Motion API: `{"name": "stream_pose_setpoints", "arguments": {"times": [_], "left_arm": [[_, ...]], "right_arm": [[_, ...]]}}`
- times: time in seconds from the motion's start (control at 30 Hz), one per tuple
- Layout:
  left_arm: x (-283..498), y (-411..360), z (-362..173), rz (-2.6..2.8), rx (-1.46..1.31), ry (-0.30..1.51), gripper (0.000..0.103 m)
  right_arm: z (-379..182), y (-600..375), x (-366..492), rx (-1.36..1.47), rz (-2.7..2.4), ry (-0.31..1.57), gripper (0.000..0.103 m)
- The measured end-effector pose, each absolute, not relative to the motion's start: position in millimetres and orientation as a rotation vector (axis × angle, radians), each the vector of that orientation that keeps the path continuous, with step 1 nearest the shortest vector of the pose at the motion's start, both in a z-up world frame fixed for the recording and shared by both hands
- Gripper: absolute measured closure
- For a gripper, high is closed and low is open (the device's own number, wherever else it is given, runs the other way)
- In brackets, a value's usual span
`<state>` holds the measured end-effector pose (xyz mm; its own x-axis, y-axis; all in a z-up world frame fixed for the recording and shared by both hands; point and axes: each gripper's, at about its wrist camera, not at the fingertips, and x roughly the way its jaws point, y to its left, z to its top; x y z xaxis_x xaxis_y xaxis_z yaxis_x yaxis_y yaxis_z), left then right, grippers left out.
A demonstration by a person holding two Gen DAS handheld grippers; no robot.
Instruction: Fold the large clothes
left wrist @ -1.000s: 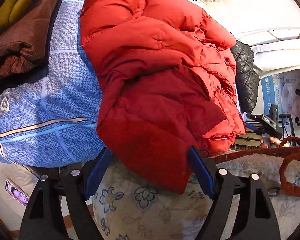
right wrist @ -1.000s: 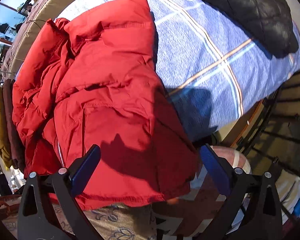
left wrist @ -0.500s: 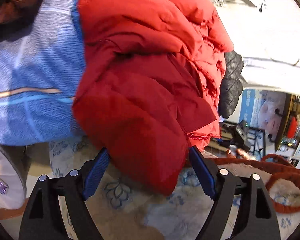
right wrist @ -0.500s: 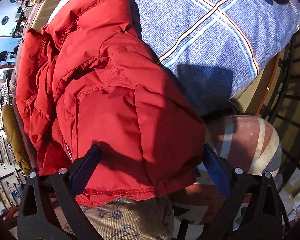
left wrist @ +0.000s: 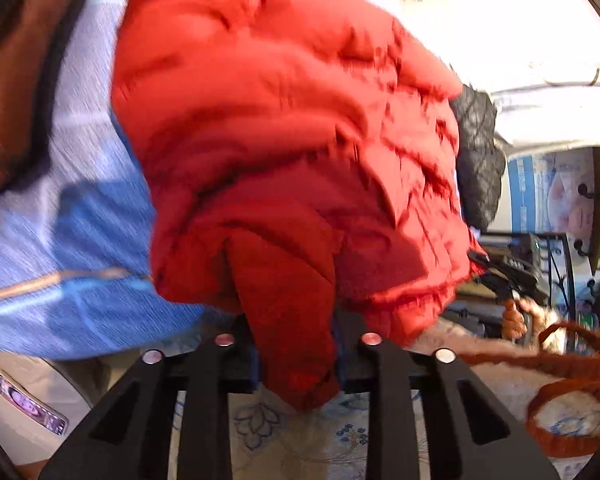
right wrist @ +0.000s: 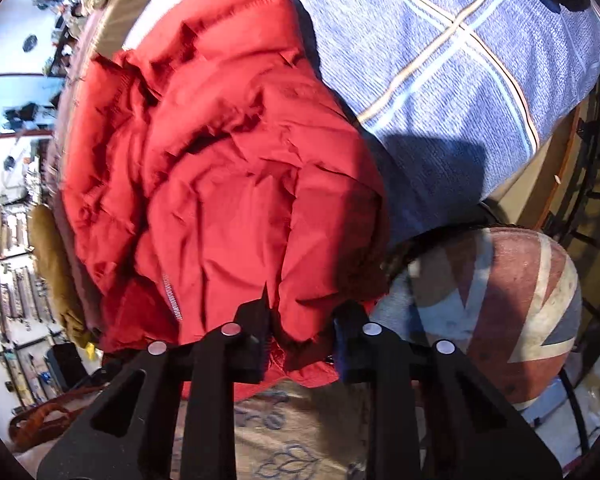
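A red puffer jacket (left wrist: 284, 128) lies bunched on a blue checked bedspread (left wrist: 72, 208); it also shows in the right wrist view (right wrist: 220, 168). My left gripper (left wrist: 296, 344) is shut on the jacket's near hem, a fold of red cloth pinched between its jaws. My right gripper (right wrist: 300, 340) is shut on another part of the same hem. The bedspread (right wrist: 460, 60) stretches away behind the jacket. The left view is blurred by motion.
A black quilted garment (left wrist: 478, 160) lies beyond the jacket. A brown garment (left wrist: 12, 80) sits at the left. A flag-patterned stool (right wrist: 512, 308) stands by the bed's edge. A floral cloth (right wrist: 284, 440) lies below both grippers. An orange-brown strap (left wrist: 560, 384) curls at right.
Both grippers were open around the jacket's hem; both have now closed on it. The hem is gathered into folds between the jaws, and the jacket has bunched up.
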<state>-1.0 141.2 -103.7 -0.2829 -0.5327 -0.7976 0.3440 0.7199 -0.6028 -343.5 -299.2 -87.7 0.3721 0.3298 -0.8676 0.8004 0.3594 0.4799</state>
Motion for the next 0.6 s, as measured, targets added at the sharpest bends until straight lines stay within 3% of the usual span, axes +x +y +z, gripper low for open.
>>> {"name": "stream_pose_setpoints", "arguments": {"times": [0.3,0.6], "left_arm": [[65.1,155.6,-50.6,-0.784,-0.268,1.439,0.087],[133.7,132.2,-10.4,-0.749,-0.277,1.279,0.090]], "right_arm": [[-23.1,-336.4,-298.7,1.239,-0.359,0.946,0.087],[10.3,-389.4,-225.9,1.180,-0.256,0.880,0.089]]}}
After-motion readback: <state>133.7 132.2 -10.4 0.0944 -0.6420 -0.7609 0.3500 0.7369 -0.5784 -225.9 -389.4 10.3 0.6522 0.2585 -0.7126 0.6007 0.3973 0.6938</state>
